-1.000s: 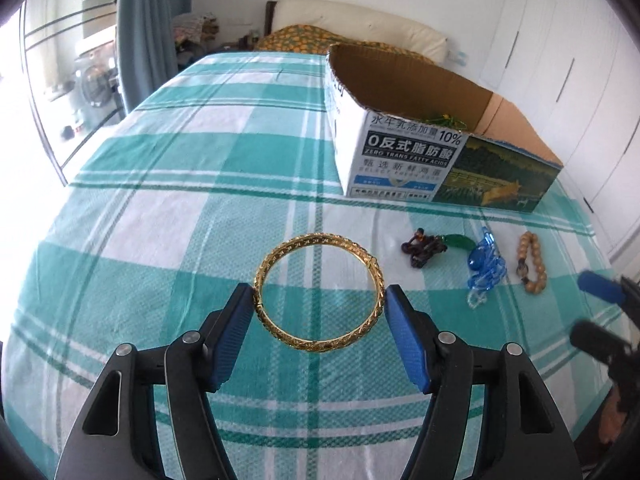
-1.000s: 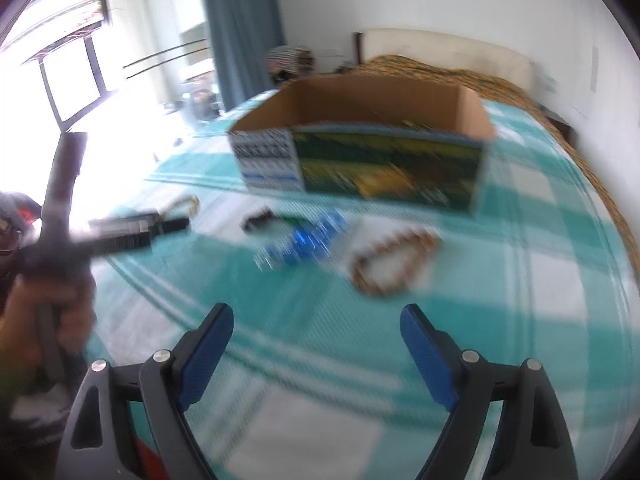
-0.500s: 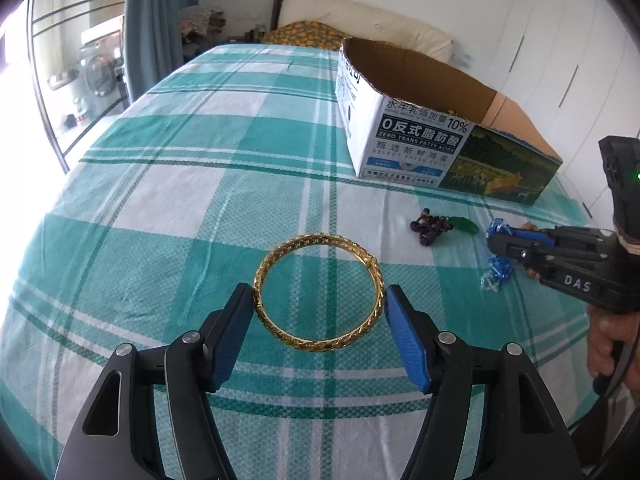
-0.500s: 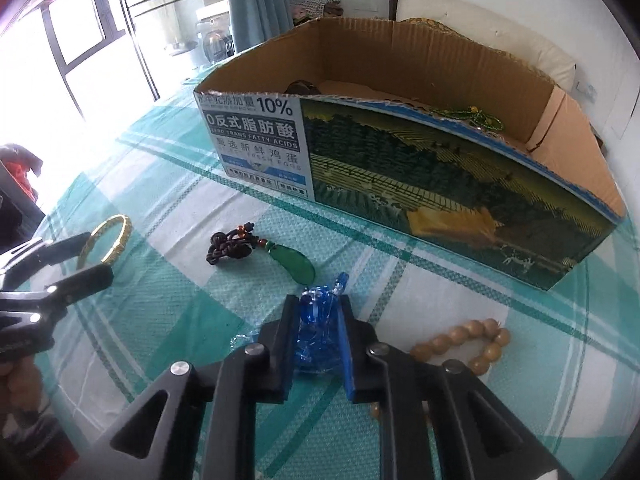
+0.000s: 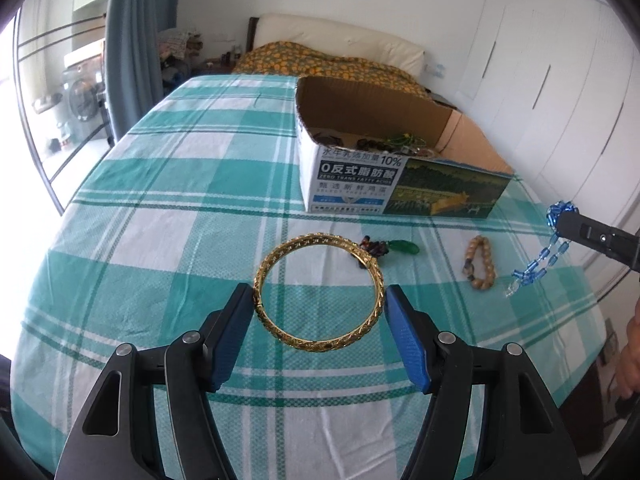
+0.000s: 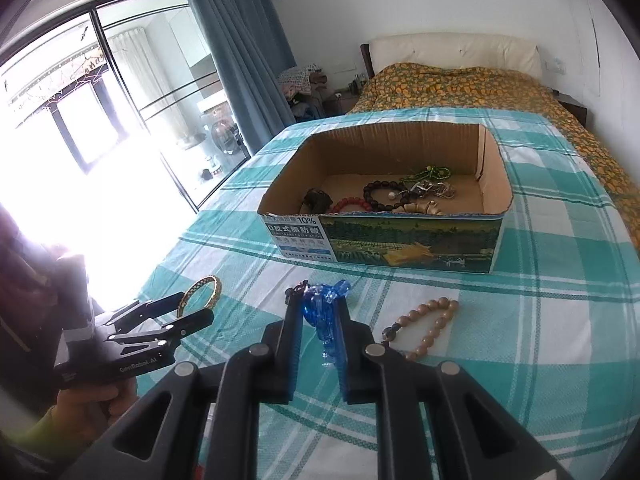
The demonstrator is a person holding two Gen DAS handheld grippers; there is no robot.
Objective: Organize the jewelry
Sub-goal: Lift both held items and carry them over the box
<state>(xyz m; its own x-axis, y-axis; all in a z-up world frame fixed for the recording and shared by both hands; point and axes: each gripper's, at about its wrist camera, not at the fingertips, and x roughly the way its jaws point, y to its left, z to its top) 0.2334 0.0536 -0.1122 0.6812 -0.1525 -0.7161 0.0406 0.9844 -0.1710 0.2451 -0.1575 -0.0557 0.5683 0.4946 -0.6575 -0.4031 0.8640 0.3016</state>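
Two grips carry risk: left gripper (image 5: 320, 300) clamps the gold bangle (image 5: 319, 292) only at its rim; right gripper (image 6: 319, 320), clamped on dangling blue beads (image 6: 322, 312), may snag the box (image 6: 384, 236) wall at frame centre.

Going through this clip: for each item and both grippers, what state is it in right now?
left gripper: shut on the gold bangle, lifted off the cloth.
right gripper: shut on the blue bead string, which dangles clear of the cloth.
wooden bead bracelet: lying loose on the cloth.
green pendant: lying on the cloth.
cardboard box: open-topped, jewelry already inside.
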